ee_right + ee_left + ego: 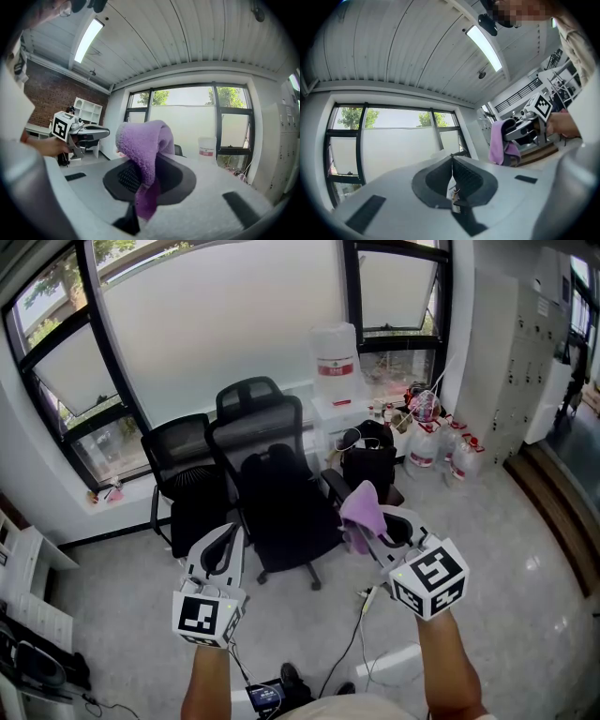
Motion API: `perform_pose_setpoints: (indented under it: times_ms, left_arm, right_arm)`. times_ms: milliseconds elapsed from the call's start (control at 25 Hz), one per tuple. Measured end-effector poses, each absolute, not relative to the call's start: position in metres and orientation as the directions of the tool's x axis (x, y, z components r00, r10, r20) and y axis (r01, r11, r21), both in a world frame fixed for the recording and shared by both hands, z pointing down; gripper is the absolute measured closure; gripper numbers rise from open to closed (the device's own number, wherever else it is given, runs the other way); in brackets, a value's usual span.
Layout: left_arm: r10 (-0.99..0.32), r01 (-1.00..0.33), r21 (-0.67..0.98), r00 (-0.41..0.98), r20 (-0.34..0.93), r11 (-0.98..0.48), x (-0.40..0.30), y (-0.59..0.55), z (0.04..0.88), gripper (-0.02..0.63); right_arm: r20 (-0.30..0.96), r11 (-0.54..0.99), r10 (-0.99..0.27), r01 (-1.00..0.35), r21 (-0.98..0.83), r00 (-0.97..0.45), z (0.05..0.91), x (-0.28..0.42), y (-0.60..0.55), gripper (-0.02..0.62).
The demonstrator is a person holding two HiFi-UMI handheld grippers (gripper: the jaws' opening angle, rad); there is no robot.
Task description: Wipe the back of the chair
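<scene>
The black office chair (286, 507) is facing us, its mesh backrest (258, 432) standing on the far side, toward the window. We are holding a purple cloth (363, 510) clamped in the right gripper's (377, 527) jaws, near the seat's edge and apart from the backrest. We are holding the left gripper (229, 536) alongside, jaws together on nothing.

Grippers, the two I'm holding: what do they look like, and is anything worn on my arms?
The left gripper and right gripper match: pale grey moulded bodies, with dark textured pads lining the jaws. Each carries a white marker cube printed with black squares at its rear. The forearms show no sleeves in the head view.
</scene>
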State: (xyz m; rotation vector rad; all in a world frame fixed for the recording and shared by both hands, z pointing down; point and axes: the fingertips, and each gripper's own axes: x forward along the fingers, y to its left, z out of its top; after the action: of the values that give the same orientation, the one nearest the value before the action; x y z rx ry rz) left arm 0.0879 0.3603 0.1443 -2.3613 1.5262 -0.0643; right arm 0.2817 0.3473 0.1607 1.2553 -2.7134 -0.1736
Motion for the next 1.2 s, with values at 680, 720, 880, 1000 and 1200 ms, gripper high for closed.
perform_pose_setpoints:
  times_ms: [680,720,880,1000,1200]
  left_arm:
    - [-0.879,-0.873,-0.257,0.458,-0.133,-0.415,-0.001,0.291,0.146,0.599]
    - [-0.876,-0.871,-0.255,0.463,-0.138,-0.420,-0.010,0.286,0.146,0.600]
    - [-0.864,-0.865,-0.243,0.481,-0.150,-0.439,-0.045,0.267,0.147,0.598]
    - [-0.858,-0.862,-0.233,0.489,-0.155,-0.449,-0.069,0.257,0.152,0.600]
    - [-0.860,-0.870,-0.206,0.482,-0.168,-0.448,-0.102,0.242,0.156,0.598]
  right_arm:
    - [0.065,0.602,-0.798,-0.796,0.061,-0.599,0.164,0.201,0.278,0.546]
    - [0.066,0.597,-0.802,-0.800,0.065,-0.594,0.163,0.193,0.273,0.546]
    - [0.071,0.575,-0.818,-0.814,0.084,-0.571,0.162,0.158,0.255,0.546]
    - [0.075,0.564,-0.826,-0.821,0.093,-0.559,0.165,0.135,0.243,0.546]
    - [0.105,0.571,-0.821,-0.814,0.108,-0.562,0.168,0.102,0.222,0.546]
